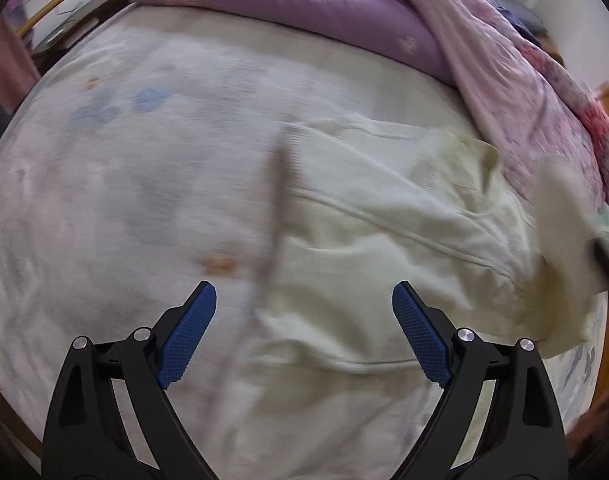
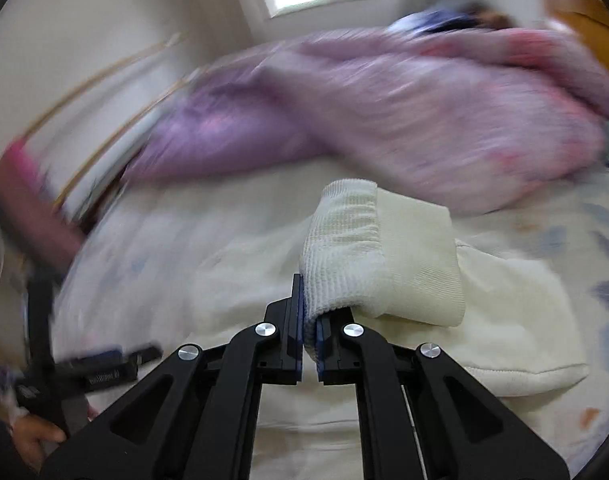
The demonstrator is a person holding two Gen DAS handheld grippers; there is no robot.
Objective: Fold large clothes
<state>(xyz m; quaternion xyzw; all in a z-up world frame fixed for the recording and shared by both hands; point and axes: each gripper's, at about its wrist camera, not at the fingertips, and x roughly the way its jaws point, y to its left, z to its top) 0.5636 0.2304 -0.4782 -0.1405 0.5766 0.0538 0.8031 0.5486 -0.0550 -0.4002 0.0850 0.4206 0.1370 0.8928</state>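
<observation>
The right gripper (image 2: 309, 320) is clenching the cream sweater's ribbed cuff (image 2: 344, 240), lifting it above the body (image 1: 384, 220), while the left gripper (image 1: 304, 300) is hovering released over the sweater's near-left edge.

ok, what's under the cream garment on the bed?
The cream garment lies on a pale printed bedsheet, visible all around it. Whatever sits directly beneath is covered. Right tongs pinch its ribbed cuff, lifted off the sheet.

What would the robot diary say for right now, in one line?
left gripper: open, above cream garment | right gripper: shut on ribbed cuff | bed sheet: underneath
</observation>
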